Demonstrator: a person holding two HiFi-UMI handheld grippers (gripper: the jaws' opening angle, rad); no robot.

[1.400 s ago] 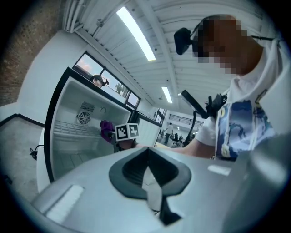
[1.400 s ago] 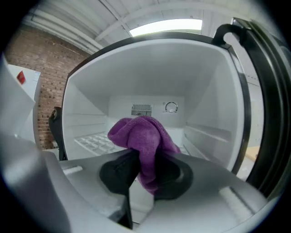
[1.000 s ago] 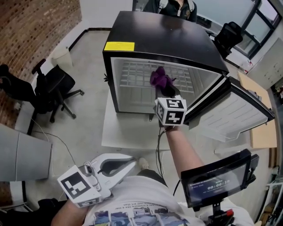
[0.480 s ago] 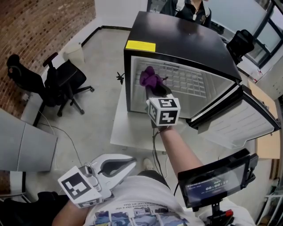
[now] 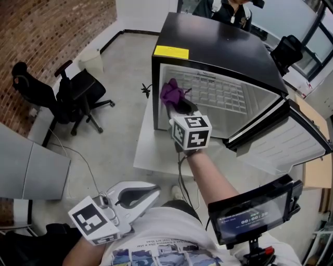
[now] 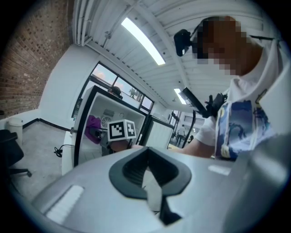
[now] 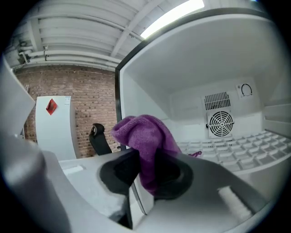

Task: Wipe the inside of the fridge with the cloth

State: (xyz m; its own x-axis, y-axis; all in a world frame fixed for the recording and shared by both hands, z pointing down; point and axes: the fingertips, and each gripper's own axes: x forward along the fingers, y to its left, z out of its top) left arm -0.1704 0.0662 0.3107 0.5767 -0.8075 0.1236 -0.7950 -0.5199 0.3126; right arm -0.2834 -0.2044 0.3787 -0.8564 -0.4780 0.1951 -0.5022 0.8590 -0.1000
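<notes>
A black fridge [image 5: 218, 41] stands on a low white table with its door [image 5: 283, 137] swung open to the right. Its white inside shows a wire shelf [image 7: 241, 145] and a round fan grille [image 7: 220, 123] on the back wall. My right gripper [image 5: 177, 103] is shut on a purple cloth [image 5: 170, 92] at the left side of the opening, close to the left wall. The cloth [image 7: 145, 139] bulges up between the jaws. My left gripper [image 5: 148, 193] hangs low by the person's waist, shut and holding nothing, far from the fridge [image 6: 86, 132].
The white table [image 5: 151, 153] juts out in front of the fridge. A black office chair [image 5: 78, 93] and a white bin [image 5: 92, 60] stand to the left, a grey cabinet [image 5: 31, 171] nearer. A person [image 5: 223, 9] stands behind the fridge. A screen device [image 5: 255, 208] sits at lower right.
The right gripper has carried the purple cloth leftward across the fridge opening, from near the middle to the left wall. The left gripper has stayed where it was.
</notes>
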